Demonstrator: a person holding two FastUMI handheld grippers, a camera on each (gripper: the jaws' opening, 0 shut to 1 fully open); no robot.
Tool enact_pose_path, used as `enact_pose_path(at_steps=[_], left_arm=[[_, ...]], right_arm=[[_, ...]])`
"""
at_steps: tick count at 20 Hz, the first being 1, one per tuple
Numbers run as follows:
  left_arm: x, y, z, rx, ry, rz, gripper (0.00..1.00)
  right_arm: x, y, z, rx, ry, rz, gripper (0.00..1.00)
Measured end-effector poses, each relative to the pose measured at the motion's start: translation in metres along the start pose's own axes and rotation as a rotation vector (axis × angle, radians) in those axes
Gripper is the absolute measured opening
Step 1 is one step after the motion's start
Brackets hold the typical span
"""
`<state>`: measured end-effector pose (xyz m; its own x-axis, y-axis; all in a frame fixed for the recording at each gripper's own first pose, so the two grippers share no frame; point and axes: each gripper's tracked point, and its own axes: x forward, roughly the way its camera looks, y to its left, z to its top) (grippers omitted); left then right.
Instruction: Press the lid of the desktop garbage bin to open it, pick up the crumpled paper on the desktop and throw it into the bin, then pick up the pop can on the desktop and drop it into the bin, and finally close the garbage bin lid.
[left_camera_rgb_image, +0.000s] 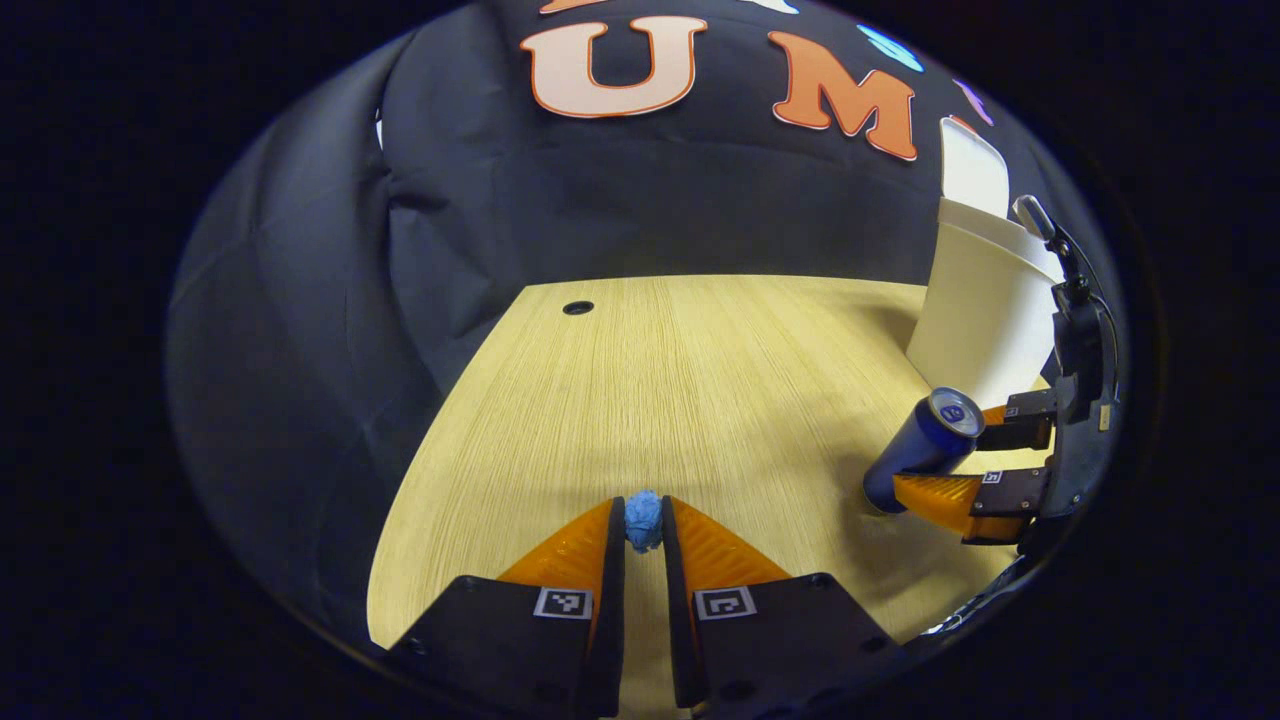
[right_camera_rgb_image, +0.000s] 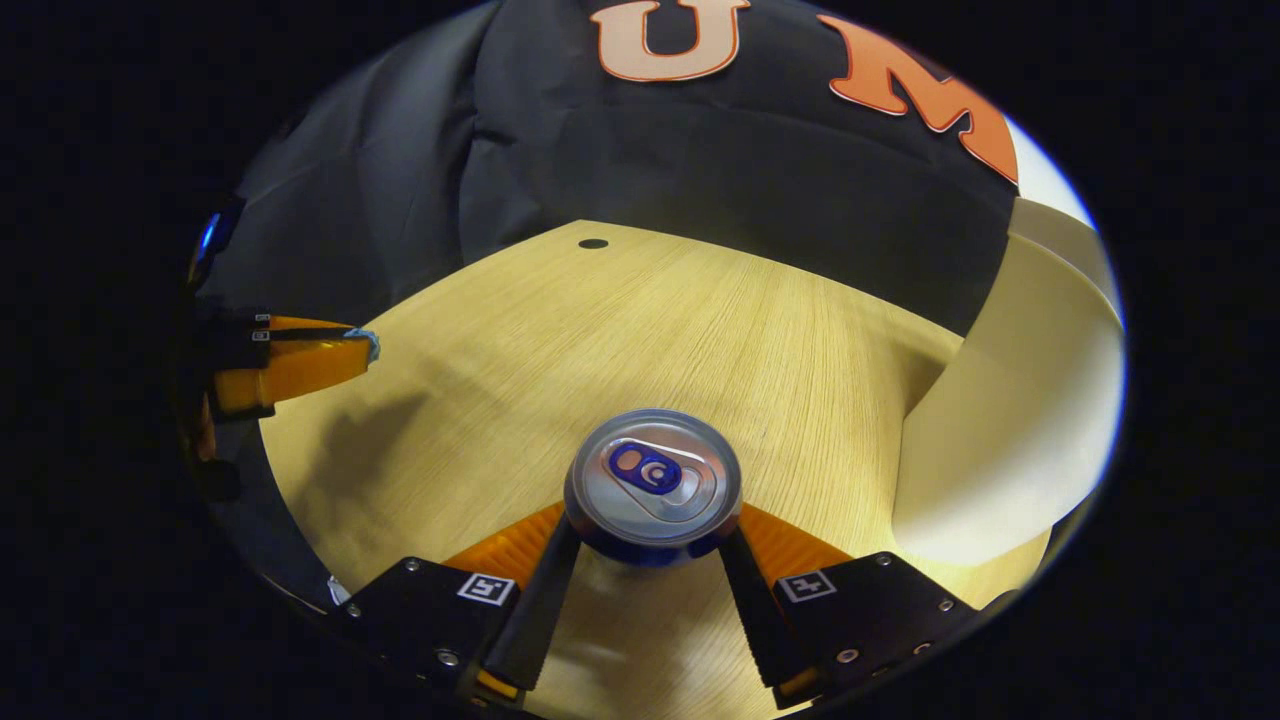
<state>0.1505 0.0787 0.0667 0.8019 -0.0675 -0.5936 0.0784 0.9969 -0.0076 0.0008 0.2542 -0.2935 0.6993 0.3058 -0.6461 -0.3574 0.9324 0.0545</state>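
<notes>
Can (right_camera_rgb_image: 652, 480) in right gripper (right_camera_rgb_image: 650, 545), label unreadable.

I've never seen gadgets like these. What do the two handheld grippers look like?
Each gripper, the left gripper and the right gripper, has two ribbed wedge-shaped fingers on black blocks bearing small square black-and-white markers. Thin cables run along the right gripper's dark body.
</notes>
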Motion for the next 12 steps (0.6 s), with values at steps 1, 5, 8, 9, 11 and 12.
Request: enact_pose_path(at_steps=[1,5,8,9,11,12], left_arm=[[0.001,0.0,0.003,0.008,-0.004,-0.003,0.23],[0.001,-0.003,0.018,0.008,-0.014,-0.011,0.23],[0.002,-0.013,0.036,0.034,-0.039,-0.023,0.23],[0.002,-0.018,0.044,0.048,-0.051,-0.027,0.23],[-0.001,-0.033,0.061,0.074,-0.079,-0.045,0.23],[-0.002,-0.041,0.068,0.086,-0.096,-0.059,0.21]], right_arm=[[-0.003,-0.001,0.003,0.008,-0.008,-0.009,0.8],[-0.029,-0.018,0.015,0.027,-0.033,-0.036,0.8],[-0.048,-0.027,0.013,0.032,-0.052,-0.059,0.8],[-0.054,-0.032,0.015,0.033,-0.057,-0.07,0.8],[-0.067,-0.047,0.015,0.04,-0.063,-0.089,0.8],[-0.074,-0.055,0.014,0.05,-0.067,-0.098,0.81]])
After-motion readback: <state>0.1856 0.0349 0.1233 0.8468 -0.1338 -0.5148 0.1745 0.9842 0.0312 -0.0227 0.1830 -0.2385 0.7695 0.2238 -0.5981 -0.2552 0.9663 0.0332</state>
